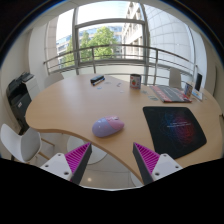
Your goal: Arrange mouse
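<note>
1. Our gripper hangs open and empty.
2. The mouse sits near the table's front edge, beside the mat.
3. We judge nothing done; pickup and placing remain.

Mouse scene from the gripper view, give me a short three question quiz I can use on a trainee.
1. True or false: the hand-held gripper is shut on the mouse.
2. Which thing lies on the table to the right of the mouse: A) a keyboard, B) a dark mouse mat, C) a laptop?
3. Fill in: seen from the fingers, the mouse lies just ____ of them.

Key:
1. False. The fingers are open and the mouse rests on the table beyond them, untouched.
2. B.
3. ahead.
</note>
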{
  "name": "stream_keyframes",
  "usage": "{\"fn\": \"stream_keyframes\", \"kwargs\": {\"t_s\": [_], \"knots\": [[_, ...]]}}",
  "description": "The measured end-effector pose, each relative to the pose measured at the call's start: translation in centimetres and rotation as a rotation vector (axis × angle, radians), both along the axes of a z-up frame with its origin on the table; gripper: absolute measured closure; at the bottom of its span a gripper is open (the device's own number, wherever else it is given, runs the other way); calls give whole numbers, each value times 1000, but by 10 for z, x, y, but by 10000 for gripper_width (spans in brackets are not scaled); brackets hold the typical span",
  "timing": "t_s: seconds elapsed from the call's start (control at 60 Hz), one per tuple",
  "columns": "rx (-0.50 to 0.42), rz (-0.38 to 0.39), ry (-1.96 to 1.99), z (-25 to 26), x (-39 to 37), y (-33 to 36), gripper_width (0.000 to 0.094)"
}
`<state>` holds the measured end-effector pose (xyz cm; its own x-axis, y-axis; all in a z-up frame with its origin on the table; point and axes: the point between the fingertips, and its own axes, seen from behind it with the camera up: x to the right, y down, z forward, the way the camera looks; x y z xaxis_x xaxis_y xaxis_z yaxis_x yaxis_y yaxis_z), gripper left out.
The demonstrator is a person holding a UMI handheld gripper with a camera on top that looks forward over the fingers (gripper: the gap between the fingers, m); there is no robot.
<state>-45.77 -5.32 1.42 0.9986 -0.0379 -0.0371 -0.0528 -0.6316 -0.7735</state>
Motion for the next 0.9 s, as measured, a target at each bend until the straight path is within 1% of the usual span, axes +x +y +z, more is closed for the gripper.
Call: {"fn": "stream_keyframes", "kwargs": {"t_s": [0.117,0.2,0.267,0.467,0.5,0.533,0.567,0.583,0.6,0.65,0.817,0.85,0.9], "knots": [[1,3,18,-18,-26,44,86],[-18,-20,21,-27,-32,66,86],[-17,-46,12,-28,-30,83,90],[-18,-58,-10,-31,-42,133,104],[-18,-64,-25,-31,-43,138,130],[-20,-70,-50,-33,-42,143,184],[-12,-67,-63,-32,-43,148,267],[-13,-61,-59,-32,-44,149,340],[-10,-54,-51,-33,-47,151,375],[-4,-45,-63,-32,-48,152,387],[-10,42,-53,-27,-54,149,513],[4,68,-51,-18,-55,147,516],[54,107,-51,9,-56,144,516]]}}
